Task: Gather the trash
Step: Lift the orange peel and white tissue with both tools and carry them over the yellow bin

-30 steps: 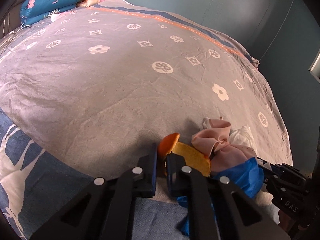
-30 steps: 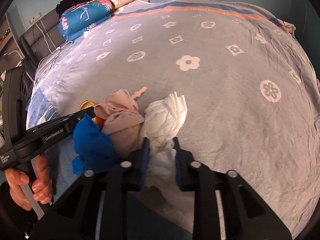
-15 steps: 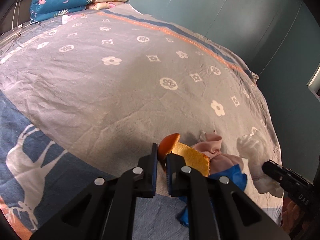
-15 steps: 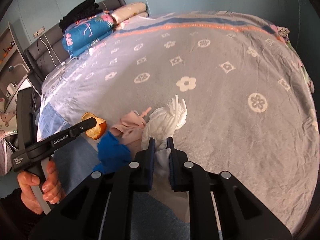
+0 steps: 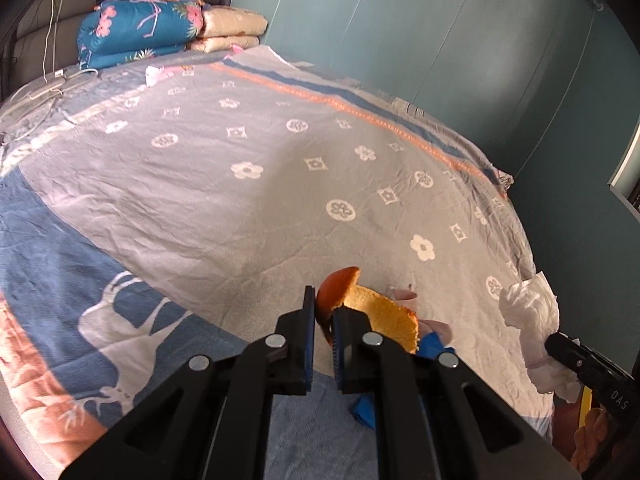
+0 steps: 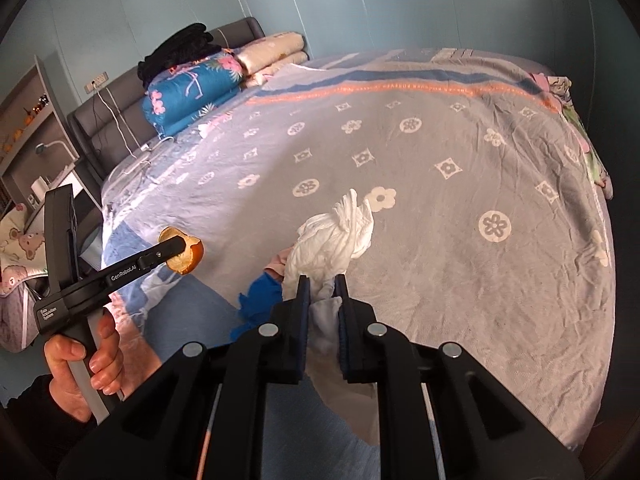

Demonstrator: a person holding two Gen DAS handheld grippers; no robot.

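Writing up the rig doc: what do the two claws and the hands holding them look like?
Both claws are matte black plastic with silver round fasteners and ribbed blue pads. The left claw has white "GenRoboAI" lettering and a pale grey handle, held by a bare hand with a dark sleeve. The right claw looks the same.

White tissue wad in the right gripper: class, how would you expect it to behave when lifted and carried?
The white tissue wad looks crumpled and loose, so it is probably floppy and very light. The right gripper pinches only its lower tail, so it may sag, sway or tear.
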